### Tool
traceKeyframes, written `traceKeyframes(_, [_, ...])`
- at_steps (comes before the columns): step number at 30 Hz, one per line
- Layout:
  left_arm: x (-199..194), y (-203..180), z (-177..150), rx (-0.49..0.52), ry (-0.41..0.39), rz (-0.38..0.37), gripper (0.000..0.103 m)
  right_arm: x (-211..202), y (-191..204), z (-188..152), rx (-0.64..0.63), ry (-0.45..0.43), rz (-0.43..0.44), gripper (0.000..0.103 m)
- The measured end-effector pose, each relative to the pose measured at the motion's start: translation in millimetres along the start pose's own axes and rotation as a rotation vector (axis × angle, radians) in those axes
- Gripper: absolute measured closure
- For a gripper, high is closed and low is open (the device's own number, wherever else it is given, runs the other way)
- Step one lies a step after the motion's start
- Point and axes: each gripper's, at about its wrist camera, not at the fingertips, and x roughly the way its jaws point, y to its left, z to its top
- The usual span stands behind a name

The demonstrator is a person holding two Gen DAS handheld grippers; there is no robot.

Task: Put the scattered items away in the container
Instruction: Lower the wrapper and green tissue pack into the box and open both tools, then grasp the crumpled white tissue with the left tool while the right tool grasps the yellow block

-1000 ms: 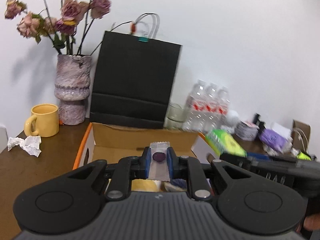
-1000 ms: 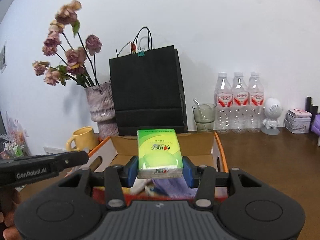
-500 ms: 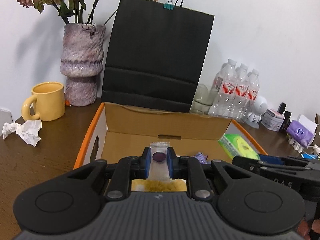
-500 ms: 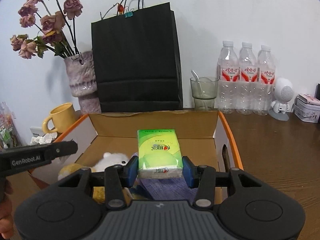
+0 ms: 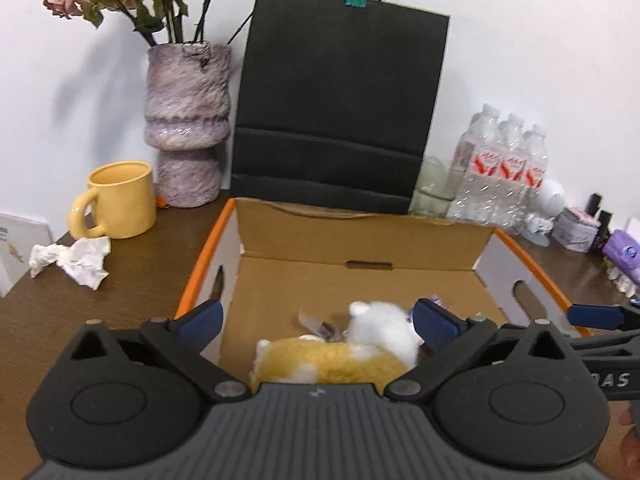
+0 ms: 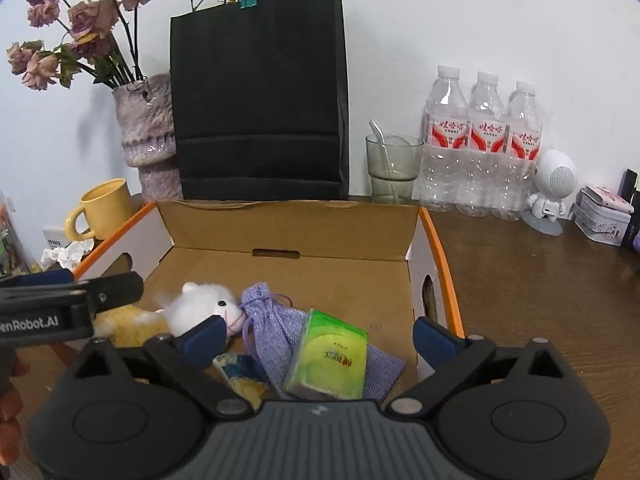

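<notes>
The cardboard box [image 5: 200, 272] with an orange rim lies under both grippers. My left gripper [image 5: 319, 320] has its jaws opening wide, and nothing is pressed between them. Below it a small clear sachet [image 5: 314, 322] shows blurred beside a yellow and white plush toy [image 5: 340, 356] in the box. My right gripper [image 6: 320, 336] also has its jaws opening. The green tissue pack [image 6: 328, 356] lies tilted between them on a purple pouch [image 6: 272, 328], free of both pads. The plush toy [image 6: 200, 308] sits left of the pouch inside the box [image 6: 440, 248].
A yellow mug [image 5: 120, 200], crumpled paper [image 5: 76, 260] and a flower vase [image 5: 188, 120] stand left of the box. A black paper bag [image 5: 336, 112] stands behind it. Water bottles [image 6: 484, 144], a glass [image 6: 392, 168], a white figure [image 6: 552, 188] and tins [image 6: 604, 220] fill the right.
Both grippers came forward and down over the box, then opened. The sachet left the left gripper's pads and the green tissue pack dropped from the right gripper into the box.
</notes>
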Motion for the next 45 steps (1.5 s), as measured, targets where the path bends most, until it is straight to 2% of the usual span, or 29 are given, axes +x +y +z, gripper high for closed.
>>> traceKeyframes(6, [-2,2,2,-0.017,0.005,0.003,0.0,-5,2,1,-0.004,-0.012,0.002,0.0])
traceKeyframes(22, [-4,-2,2,0.0,0.001,0.002,0.0,-7,2,3,-0.01,-0.011,0.006,0.0])
traceKeyframes(30, [-34,-7,3,-0.006,-0.053,-0.03,0.0,-36,3,-1,-0.014,-0.058,0.017,0.0])
traceKeyframes(39, [-103,-12,-24,0.032,-0.12,-0.063,0.0,-101,-11,-41,-0.045,-0.124,-0.005,0.0])
traceKeyframes(45, [-126,-13,-63,0.076,-0.067,-0.079,0.0,-127,-24,-88,-0.032,-0.097,-0.013,0.0])
